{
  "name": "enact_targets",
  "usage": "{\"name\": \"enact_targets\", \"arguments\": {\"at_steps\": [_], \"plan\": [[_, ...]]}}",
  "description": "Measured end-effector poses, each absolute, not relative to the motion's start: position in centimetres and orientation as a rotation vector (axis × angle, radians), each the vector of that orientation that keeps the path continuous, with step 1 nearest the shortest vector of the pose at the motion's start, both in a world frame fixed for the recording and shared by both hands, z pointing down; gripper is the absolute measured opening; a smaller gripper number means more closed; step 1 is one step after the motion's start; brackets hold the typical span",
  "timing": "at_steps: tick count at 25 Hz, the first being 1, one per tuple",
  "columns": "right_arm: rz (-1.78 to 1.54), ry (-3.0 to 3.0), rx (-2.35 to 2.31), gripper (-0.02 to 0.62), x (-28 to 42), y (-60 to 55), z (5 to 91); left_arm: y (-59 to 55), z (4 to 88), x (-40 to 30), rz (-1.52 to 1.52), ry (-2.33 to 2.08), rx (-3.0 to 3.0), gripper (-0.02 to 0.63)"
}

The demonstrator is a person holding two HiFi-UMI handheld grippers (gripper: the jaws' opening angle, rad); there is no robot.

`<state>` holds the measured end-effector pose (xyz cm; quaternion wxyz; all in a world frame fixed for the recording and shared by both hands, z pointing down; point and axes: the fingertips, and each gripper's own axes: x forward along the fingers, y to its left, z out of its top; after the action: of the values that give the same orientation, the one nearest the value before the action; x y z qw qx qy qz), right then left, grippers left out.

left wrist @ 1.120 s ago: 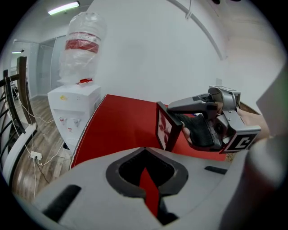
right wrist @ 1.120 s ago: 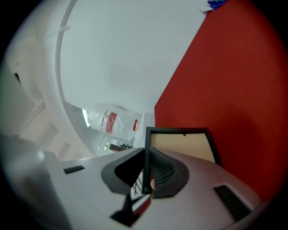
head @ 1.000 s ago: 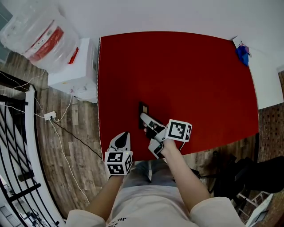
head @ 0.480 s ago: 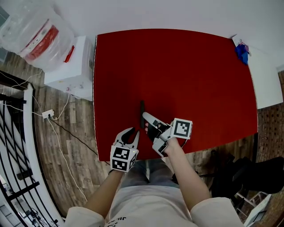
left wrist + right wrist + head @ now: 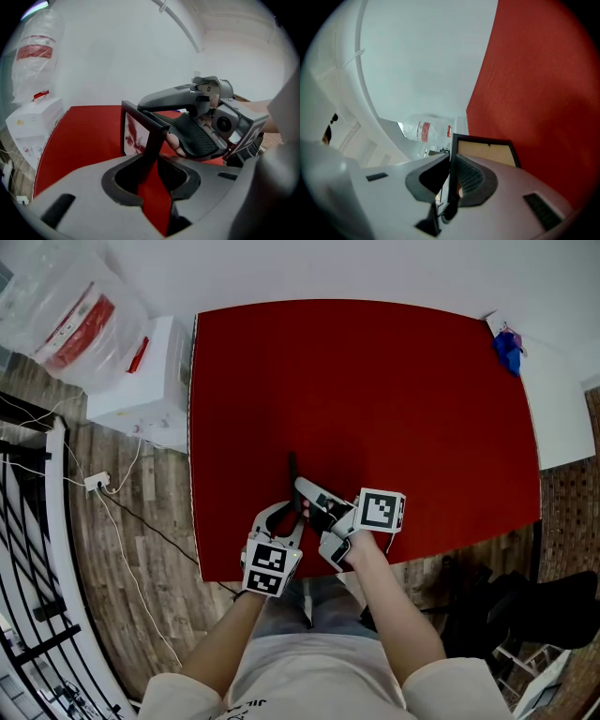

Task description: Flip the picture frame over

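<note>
A black picture frame (image 5: 292,472) stands on edge on the red table (image 5: 394,390), near its front. My right gripper (image 5: 306,489) is shut on the frame's near edge and lies almost level. In the right gripper view the frame's tan back (image 5: 487,153) shows past the jaws. My left gripper (image 5: 284,514) is just left of it and open. The frame's black edge (image 5: 153,140) runs down between its jaws with red table showing in the gap. The frame's picture side (image 5: 135,135) faces left.
A white box (image 5: 141,381) and a clear plastic bag (image 5: 66,306) stand left of the table. A blue thing (image 5: 509,351) lies on a white surface at the back right. A power strip (image 5: 97,482) with cables lies on the wooden floor.
My left gripper has come right and forward from the table's front edge to the frame, rolling as it came. The frame has risen from a tilt to standing on edge. The right gripper kept still.
</note>
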<state>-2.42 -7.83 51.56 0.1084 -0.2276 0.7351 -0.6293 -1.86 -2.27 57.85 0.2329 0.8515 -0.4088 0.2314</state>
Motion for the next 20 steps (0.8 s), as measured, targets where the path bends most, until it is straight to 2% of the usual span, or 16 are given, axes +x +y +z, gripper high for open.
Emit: {"name": "enact_targets", "arguments": {"at_steps": [5,13,20], "plan": [[-1.859,2.224,-0.734,0.046,-1.8,-7.8,51.6,-2.3,58.0,-1.6,0.649,-1.122,2.348,0.092],[-1.61,2.717,-1.1,0.129,-1.8,-8.2,50.7,-2.4,58.0,-1.4,0.654,-1.124,2.35,0.092],[-1.481,2.908,-1.277,0.11,-2.2,-7.9,51.6,-2.3,57.9,-0.8,0.647,-1.086,2.349,0.092]]}}
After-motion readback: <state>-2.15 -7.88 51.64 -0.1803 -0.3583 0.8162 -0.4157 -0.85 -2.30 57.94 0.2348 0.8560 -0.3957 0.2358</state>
